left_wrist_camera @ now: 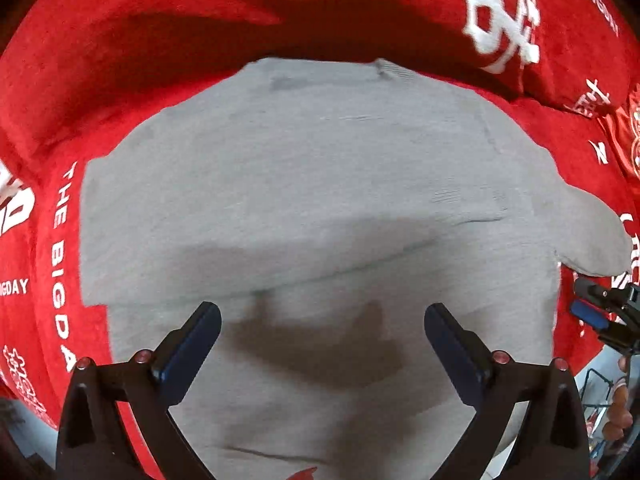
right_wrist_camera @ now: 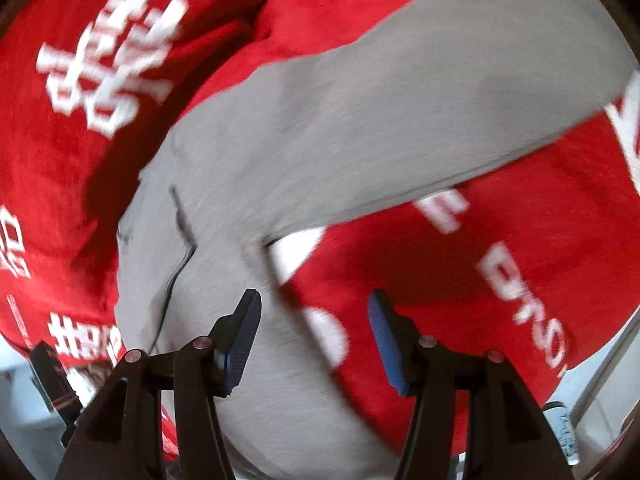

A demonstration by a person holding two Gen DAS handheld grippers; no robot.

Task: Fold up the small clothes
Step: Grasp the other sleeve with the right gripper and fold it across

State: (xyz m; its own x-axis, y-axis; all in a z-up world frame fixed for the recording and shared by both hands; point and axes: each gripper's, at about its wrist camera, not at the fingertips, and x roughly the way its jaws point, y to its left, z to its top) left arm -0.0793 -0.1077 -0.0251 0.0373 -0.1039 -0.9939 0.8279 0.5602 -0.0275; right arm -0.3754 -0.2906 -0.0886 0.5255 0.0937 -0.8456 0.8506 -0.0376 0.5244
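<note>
A grey knit top (left_wrist_camera: 320, 184) lies flat on a red plush cover, with one part folded across its middle. My left gripper (left_wrist_camera: 322, 320) is open and empty, hovering just above the lower half of the top. In the right wrist view the same grey top (right_wrist_camera: 320, 128) shows its sleeve stretching to the upper right. My right gripper (right_wrist_camera: 314, 312) is open and empty over the top's side edge, near where the sleeve joins the body. The right gripper also shows at the right edge of the left wrist view (left_wrist_camera: 600, 312).
The red cover (left_wrist_camera: 160, 40) with white lettering spreads all around the top and rises into a ridge behind it. The red cover (right_wrist_camera: 500, 280) lies under the right gripper too. A pale floor and small objects (right_wrist_camera: 568, 432) show at the lower right beyond the cover's edge.
</note>
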